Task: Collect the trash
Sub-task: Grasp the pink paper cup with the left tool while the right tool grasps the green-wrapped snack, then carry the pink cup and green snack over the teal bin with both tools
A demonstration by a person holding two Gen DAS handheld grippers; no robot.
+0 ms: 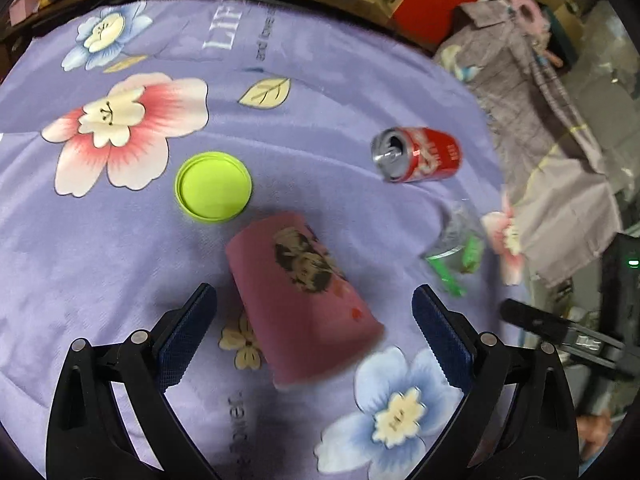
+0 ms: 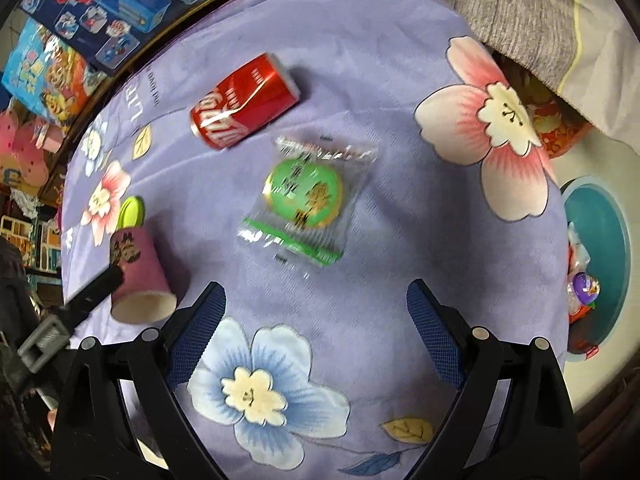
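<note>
A pink paper cup [image 1: 304, 296] lies on its side on the purple flowered cloth [image 1: 120, 260]. My left gripper [image 1: 314, 300] is open and empty, its jaws on either side of the cup without touching it. The cup also shows in the right wrist view [image 2: 140, 272]. A red soda can [image 1: 416, 154] lies on its side beyond it and shows again in the right wrist view [image 2: 244, 102]. A clear and green snack wrapper [image 2: 304, 200] lies ahead of my open, empty right gripper [image 2: 316, 304]; it also shows in the left wrist view [image 1: 456, 248]. A lime green lid [image 1: 214, 186] lies flat.
A teal bin [image 2: 616, 240] holding wrappers stands on the floor past the cloth's right edge. Toy boxes [image 2: 100, 8] are stacked beyond the far edge. A grey blanket [image 1: 540, 120] lies to the right. The other gripper's tip [image 2: 96, 284] touches the cup.
</note>
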